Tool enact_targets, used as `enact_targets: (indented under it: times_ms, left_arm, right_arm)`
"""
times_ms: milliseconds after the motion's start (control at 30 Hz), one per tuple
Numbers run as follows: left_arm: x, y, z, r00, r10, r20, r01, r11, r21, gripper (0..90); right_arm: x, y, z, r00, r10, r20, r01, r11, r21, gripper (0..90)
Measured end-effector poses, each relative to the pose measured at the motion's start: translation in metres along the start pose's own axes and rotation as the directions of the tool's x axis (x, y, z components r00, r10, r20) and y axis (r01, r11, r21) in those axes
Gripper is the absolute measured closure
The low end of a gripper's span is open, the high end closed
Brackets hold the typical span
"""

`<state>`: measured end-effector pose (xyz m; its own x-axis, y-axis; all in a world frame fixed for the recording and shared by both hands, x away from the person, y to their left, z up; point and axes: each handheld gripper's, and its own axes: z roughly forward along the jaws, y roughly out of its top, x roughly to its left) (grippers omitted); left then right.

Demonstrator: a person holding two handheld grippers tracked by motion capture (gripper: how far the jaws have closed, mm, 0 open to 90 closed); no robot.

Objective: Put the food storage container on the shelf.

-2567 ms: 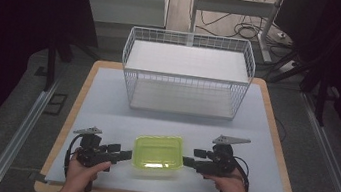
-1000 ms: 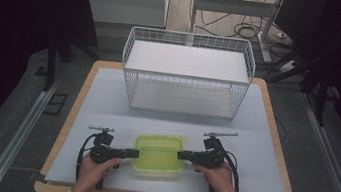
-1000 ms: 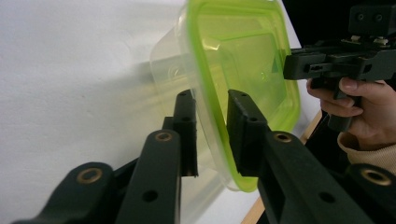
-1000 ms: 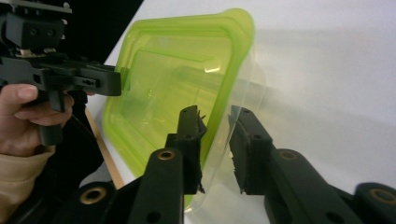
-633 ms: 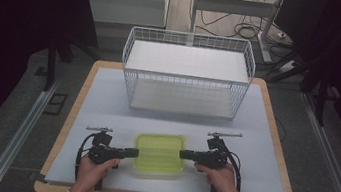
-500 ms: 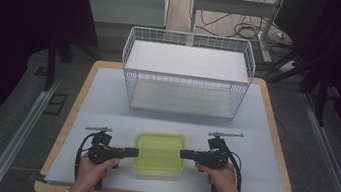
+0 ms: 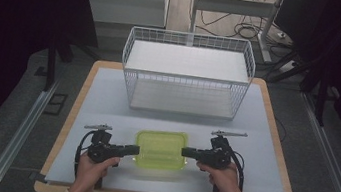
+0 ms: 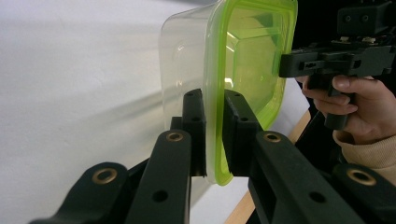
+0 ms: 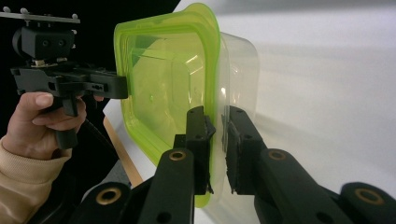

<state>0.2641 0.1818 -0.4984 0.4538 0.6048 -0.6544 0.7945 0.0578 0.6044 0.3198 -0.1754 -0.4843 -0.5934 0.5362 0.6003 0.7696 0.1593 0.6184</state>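
A clear plastic container with a green lid (image 7: 161, 148) sits on the grey mat near the front edge. My left gripper (image 7: 136, 149) is at its left side and my right gripper (image 7: 184, 152) at its right side. In the left gripper view, the left gripper (image 8: 214, 135) is shut on the container's (image 8: 247, 56) lid rim, pads pressing both faces. In the right gripper view, the right gripper (image 9: 216, 140) grips the opposite rim of the container (image 9: 168, 70); its jaws have just been closing with the rim between them.
A white wire basket (image 7: 192, 37) stands at the back middle of the table, its floor bare. The grey mat (image 7: 107, 97) covers the wooden table top (image 7: 77, 98). Metal rails run along the floor on both sides.
Since the earliest frame both grippers have turned level and drawn in against the container's two sides. Over the last half second nothing has visibly shifted.
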Motion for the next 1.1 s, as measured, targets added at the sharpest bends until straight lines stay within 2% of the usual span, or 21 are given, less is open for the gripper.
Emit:
enact_targets:
  times_ms: [467, 900, 1100]
  left_arm:
    - [-0.009, 0.007, -0.003, 0.9997, 0.023, 0.003, -0.023, 0.9996, -0.014, 81.3]
    - [-0.015, 0.021, -0.006, 0.9991, 0.043, 0.002, -0.043, 0.9987, -0.026, 81.4]
    - [-0.018, 0.027, -0.006, 0.9986, 0.053, -0.003, -0.053, 0.9983, -0.022, 81.4]
  right_arm:
    - [0.007, 0.006, -0.009, 0.9997, -0.025, 0.0, 0.025, 0.999, -0.021, 80.9]
    - [0.014, 0.019, -0.016, 0.9981, -0.06, 0.013, 0.06, 0.997, -0.043, 80.9]
    - [0.014, 0.022, -0.019, 0.9981, -0.059, 0.015, 0.06, 0.997, -0.05, 80.9]
